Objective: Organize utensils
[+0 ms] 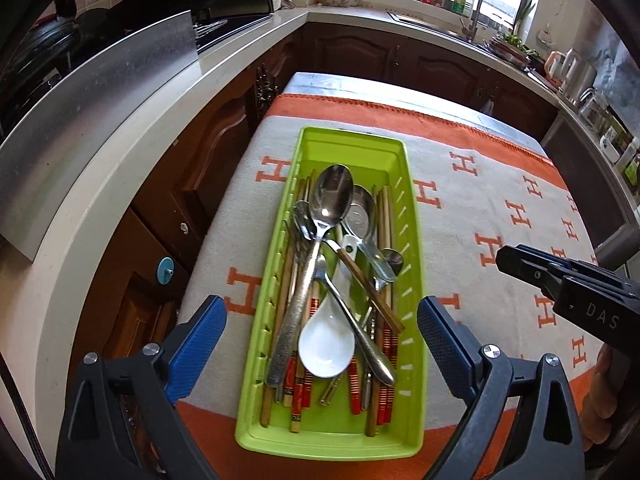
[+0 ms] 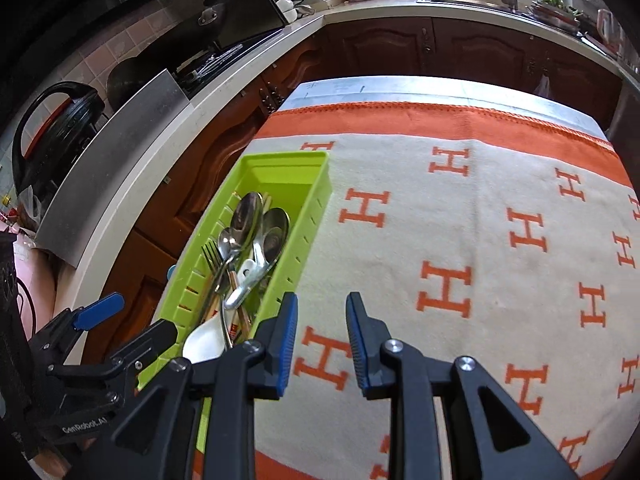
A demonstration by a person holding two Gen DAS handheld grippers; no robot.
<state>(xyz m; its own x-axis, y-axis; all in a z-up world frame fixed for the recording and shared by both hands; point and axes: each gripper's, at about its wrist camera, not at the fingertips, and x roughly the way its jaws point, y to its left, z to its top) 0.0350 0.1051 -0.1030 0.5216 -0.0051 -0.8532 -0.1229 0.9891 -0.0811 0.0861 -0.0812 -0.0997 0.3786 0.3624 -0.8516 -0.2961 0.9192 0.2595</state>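
A lime green tray lies lengthwise on the table and holds a jumble of utensils: a large steel spoon, a white ceramic spoon, a fork, and several chopsticks. My left gripper is wide open, its blue pads straddling the tray's near half from above. My right gripper is open and empty over the bare blanket just right of the tray. The right gripper also shows in the left wrist view.
The table is covered by a cream blanket with orange H letters and an orange border. A white L-shaped kitchen counter with dark wood cabinets runs left and behind. A sink and tap are at the back.
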